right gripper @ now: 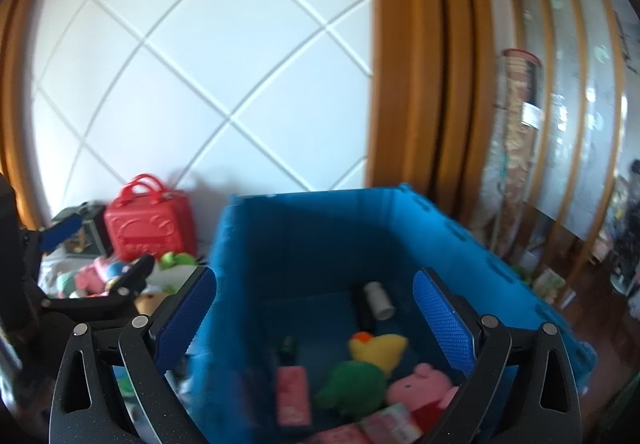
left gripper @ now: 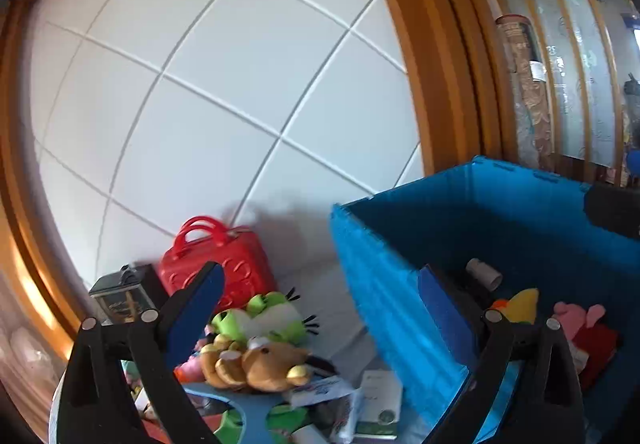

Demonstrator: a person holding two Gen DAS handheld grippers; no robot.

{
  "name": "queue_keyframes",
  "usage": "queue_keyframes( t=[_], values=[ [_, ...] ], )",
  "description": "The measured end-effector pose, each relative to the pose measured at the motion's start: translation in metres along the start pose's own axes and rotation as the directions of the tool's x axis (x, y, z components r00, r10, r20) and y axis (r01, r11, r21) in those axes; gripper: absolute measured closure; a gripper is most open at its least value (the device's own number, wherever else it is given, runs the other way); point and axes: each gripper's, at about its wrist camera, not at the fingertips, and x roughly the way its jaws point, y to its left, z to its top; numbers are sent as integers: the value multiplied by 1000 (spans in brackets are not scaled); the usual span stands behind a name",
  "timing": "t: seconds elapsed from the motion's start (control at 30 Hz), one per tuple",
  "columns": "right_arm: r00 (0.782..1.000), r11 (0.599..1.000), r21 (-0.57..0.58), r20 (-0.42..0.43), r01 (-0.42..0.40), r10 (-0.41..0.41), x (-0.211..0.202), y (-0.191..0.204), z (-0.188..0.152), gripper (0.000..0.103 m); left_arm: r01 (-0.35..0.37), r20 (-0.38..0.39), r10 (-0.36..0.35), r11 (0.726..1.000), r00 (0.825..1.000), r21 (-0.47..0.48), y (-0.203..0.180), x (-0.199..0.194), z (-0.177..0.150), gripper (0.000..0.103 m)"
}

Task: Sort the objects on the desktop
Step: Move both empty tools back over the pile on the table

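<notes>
1. The left gripper (left gripper: 320, 308) gapes wide and holds nothing, straddling the near wall of the blue bin (left gripper: 384, 284).
2. The right gripper (right gripper: 316, 308) is spread wide too, empty above the bin.
3. At 7 o'clock in the left view lies a brown plush (left gripper: 260, 364); a red case (left gripper: 216, 264) stands at 10.
4. In the bin, a pink pig plush (right gripper: 424, 388) lies at 5 o'clock.

The left gripper (left gripper: 320, 308) is hanging wide open — straddling the blue crate's (left gripper: 384, 308) near wall, plush bear (left gripper: 260, 364) lying beside it.
</notes>
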Motion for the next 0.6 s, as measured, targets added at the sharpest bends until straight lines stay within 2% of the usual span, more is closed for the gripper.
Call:
queue_keyframes(
  t=[0.3,0.6],
  values=[
    [990,988,-73,-19,-139,138,-7,100,-6,1,-117,-83,112,991,990,-58,100,-9,-54,4],
    [965,961,-112,-95,-253,243,14,212,-21,1,-221,-163,204,971,965,-92,207,-15,-112,4]
  ],
)
